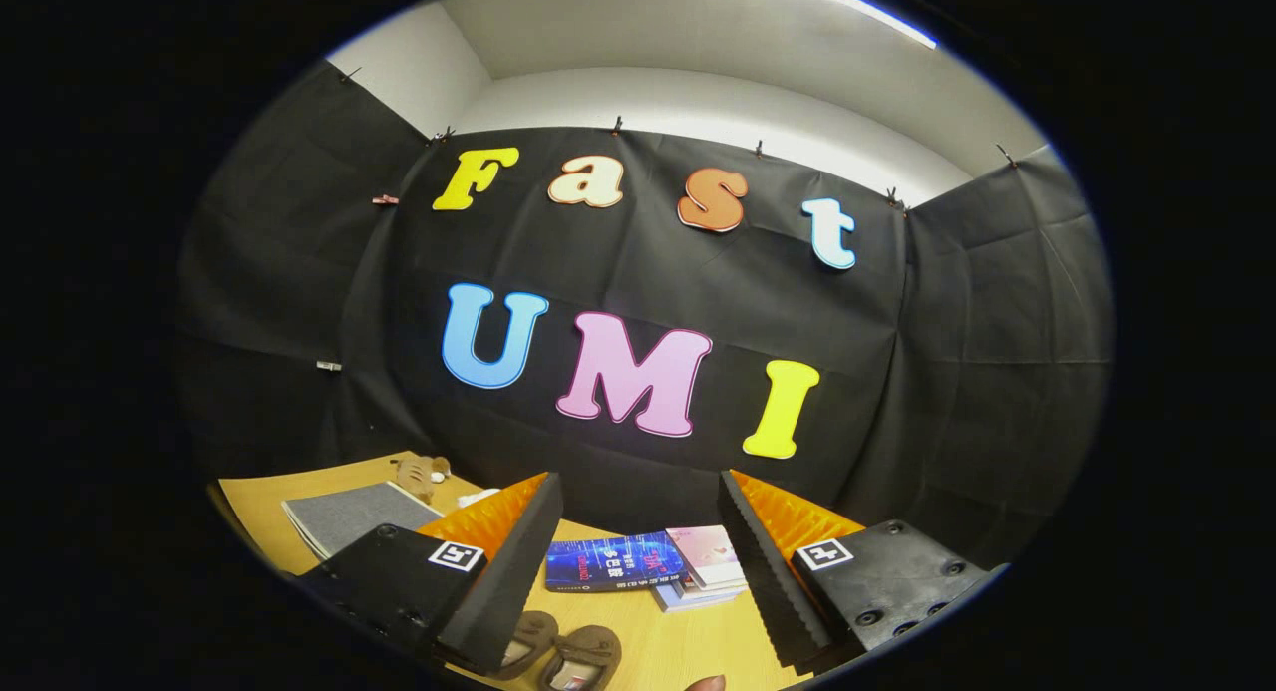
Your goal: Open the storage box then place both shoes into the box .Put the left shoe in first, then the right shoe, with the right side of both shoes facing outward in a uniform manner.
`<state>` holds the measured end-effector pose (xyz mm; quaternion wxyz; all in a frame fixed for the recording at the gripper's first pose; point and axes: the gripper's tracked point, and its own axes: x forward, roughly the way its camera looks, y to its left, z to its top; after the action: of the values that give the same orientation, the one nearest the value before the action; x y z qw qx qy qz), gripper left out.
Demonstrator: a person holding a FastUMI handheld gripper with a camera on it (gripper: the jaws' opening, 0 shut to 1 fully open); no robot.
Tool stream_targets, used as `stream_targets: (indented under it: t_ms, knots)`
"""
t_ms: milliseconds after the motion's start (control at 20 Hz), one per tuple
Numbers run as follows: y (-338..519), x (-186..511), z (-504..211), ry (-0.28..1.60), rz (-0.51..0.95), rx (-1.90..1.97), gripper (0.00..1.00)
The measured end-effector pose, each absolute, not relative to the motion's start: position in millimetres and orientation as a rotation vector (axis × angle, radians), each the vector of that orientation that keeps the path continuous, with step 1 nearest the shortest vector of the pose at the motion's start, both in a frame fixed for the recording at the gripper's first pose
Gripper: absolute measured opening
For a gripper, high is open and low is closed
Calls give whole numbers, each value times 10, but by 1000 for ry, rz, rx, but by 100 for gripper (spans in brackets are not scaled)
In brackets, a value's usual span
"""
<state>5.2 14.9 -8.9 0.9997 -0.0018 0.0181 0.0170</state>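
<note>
Two fingers of the gripper (638, 551) are seen spread wide apart, with nothing held between them; they are raised above a wooden table (688, 641) and pointed toward the booth's black cloth wall. A pair of brown shoes (558, 651) is found on the table low between the fingers, close beside the left finger, lying side by side; which shoe is left or right cannot be told. A blue book (610, 561) is laid flat on the table just ahead, between the fingers; a small stack of pink and white books (706, 566) is set touching its right side. A grey book (349, 517) is placed beyond the left finger; a small brown plush toy (424, 472) is seen farther back, near the wall. A fingertip (706, 683) of a person is glimpsed near the shoes.
</note>
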Motion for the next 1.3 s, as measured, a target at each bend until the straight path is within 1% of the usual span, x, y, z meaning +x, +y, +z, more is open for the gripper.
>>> stream_targets:
  t_ms: [300,400,500,600,700,750,850,950,1050,1300]
  knots:
    - [572,20,-456,161,160,21,97]
    - [960,-18,-600,196,297,66,97]
    - [1474,-150,-804,251,514,163,97]
    - [1933,-355,-1094,376,716,315,97]
    - [2173,-458,-1322,547,817,542,98]
    - [2275,-410,-1444,638,828,669,99]
    - [2347,-286,-1676,760,810,885,97]
    - [2414,-23,-2030,817,785,983,97]
    - [2579,133,-2353,871,797,1034,97]
    - [2985,331,-2683,982,838,1242,97]
